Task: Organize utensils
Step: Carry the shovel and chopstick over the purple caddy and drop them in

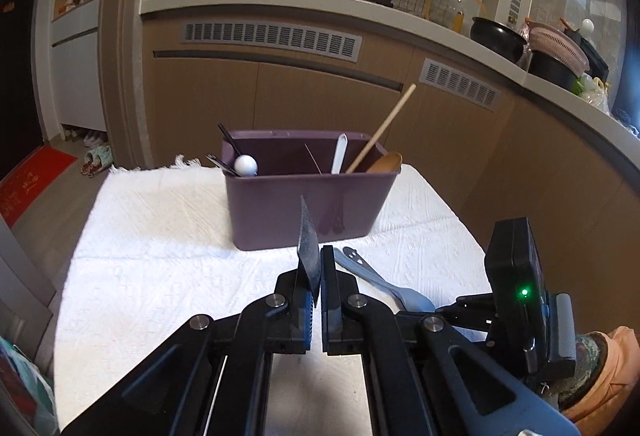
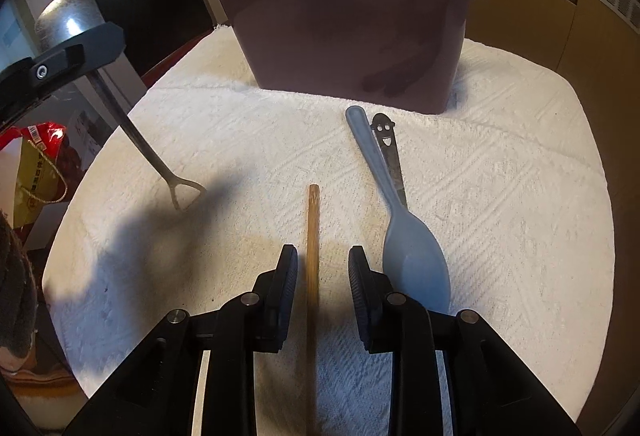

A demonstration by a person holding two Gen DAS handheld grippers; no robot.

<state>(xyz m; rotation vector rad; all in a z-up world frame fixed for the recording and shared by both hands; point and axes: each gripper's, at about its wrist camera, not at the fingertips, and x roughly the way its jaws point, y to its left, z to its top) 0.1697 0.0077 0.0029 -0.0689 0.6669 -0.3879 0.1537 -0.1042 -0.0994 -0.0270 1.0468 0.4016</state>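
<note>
— White towelling covered the table (image 2: 500,196)?
— Yes, with the purple bin (image 2: 352,36) at twelve o'clock. The blue spoon (image 2: 412,252) lay at one o'clock of the right gripper (image 2: 322,274), whose half-open pads straddled a wooden stick (image 2: 313,236), untouched.
— And the left gripper (image 1: 320,288)?
— Clamped on a metal blade (image 1: 308,244).

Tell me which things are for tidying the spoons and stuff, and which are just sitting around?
For the job:
- purple bin holding utensils
- metal utensil gripped by the left gripper
- wooden stick between the right gripper fingers
- blue spoon
- smiley-face utensil

Just lying about:
- black pot
- pink colander
- red bag
- slippers
</note>
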